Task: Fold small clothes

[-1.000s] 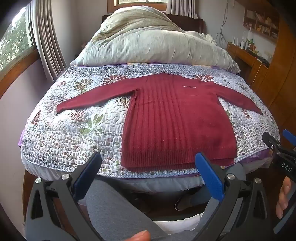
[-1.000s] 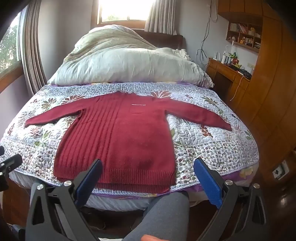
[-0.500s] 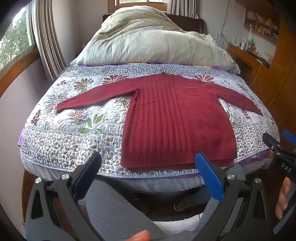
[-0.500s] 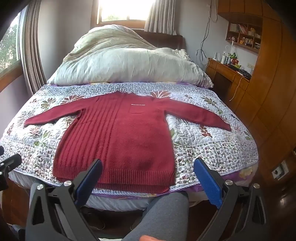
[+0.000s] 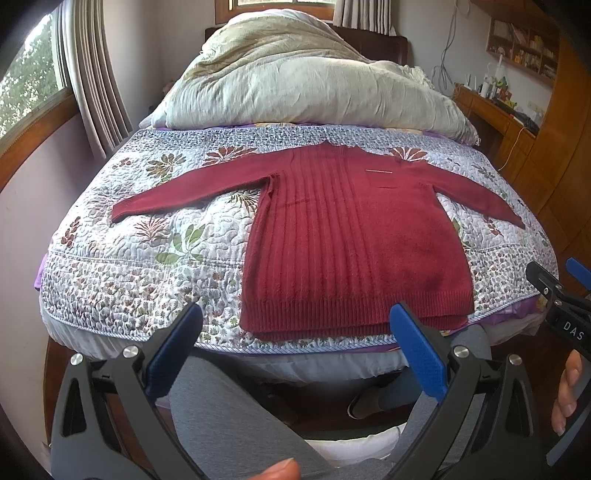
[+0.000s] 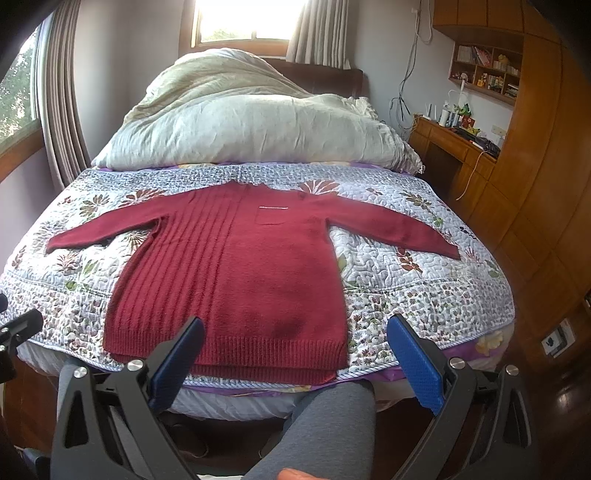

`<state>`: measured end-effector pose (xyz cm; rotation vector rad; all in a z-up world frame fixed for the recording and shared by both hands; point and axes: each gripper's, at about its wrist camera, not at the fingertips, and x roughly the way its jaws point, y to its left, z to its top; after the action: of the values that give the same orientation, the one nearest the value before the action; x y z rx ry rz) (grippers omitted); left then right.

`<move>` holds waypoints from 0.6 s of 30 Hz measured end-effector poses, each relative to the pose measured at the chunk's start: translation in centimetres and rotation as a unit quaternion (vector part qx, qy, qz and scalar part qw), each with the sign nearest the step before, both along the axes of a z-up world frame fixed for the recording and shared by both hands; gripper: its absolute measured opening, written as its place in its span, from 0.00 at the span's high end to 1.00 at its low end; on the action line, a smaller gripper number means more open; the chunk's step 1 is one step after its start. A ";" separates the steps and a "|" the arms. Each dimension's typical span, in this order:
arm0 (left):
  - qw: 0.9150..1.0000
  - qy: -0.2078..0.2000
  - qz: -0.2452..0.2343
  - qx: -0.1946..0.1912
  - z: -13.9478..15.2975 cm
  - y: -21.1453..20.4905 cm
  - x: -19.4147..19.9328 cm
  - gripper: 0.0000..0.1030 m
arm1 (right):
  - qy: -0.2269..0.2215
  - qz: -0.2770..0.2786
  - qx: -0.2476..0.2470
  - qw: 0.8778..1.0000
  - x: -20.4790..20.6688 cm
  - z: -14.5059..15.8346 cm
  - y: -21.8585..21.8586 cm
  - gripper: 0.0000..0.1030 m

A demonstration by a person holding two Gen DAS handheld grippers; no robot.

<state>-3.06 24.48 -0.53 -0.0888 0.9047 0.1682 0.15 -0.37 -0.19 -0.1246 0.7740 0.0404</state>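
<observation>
Nothing moved since earlier frames: red sweater flat on quilt, sleeves spread. Left gripper and right gripper spread wide, empty (short of hem). Risk: pinching quilt along with knit.

- Bed with floral quilt; rumpled pale duvet at 12 o'clock.
- Sunlit window beyond, curtains beside it.
- Wooden desk and shelves at 2 o'clock.
</observation>
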 end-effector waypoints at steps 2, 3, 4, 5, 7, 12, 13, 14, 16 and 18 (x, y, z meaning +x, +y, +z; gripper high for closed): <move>1.000 0.000 0.001 0.000 0.0 0.0 0.0 0.03 | 0.000 0.001 -0.001 1.000 0.0 0.0 0.0 0.04; 1.000 0.001 0.001 0.000 -0.1 0.0 0.0 0.03 | 0.000 0.001 -0.001 1.000 0.0 0.0 0.0 0.04; 1.000 0.001 0.001 0.000 -0.1 0.0 0.0 0.03 | 0.000 0.000 -0.001 1.000 0.0 0.0 0.0 0.04; 1.000 0.001 0.001 0.000 -0.2 0.0 0.0 0.03 | 0.000 0.000 0.000 1.000 0.0 0.0 0.0 0.04; 1.000 0.001 0.001 0.001 -0.3 0.0 0.1 0.03 | 0.000 -0.001 -0.001 1.000 0.0 0.0 0.1 0.04; 1.000 0.004 -0.001 0.003 -0.5 -0.1 0.1 0.03 | 0.000 -0.001 0.000 1.000 0.0 0.0 0.1 0.04; 1.000 0.003 -0.001 0.003 -0.5 0.0 0.1 0.03 | 0.000 -0.001 -0.001 1.000 0.1 0.0 0.1 0.04; 1.000 0.003 -0.001 0.003 -0.5 0.0 0.1 0.03 | 0.000 -0.001 -0.001 1.000 0.0 0.0 0.1 0.04; 1.000 0.003 0.000 0.004 -0.5 -0.1 0.1 0.03 | 0.000 -0.001 -0.001 1.000 0.0 0.0 0.1 0.04; 1.000 0.003 0.000 0.003 -0.5 -0.1 0.1 0.03 | 0.000 -0.001 -0.001 1.000 0.0 0.0 0.1 0.04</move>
<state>-2.98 24.40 -1.06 -0.0822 0.9104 0.1717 0.18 -0.26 -0.23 -0.1249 0.7737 0.0379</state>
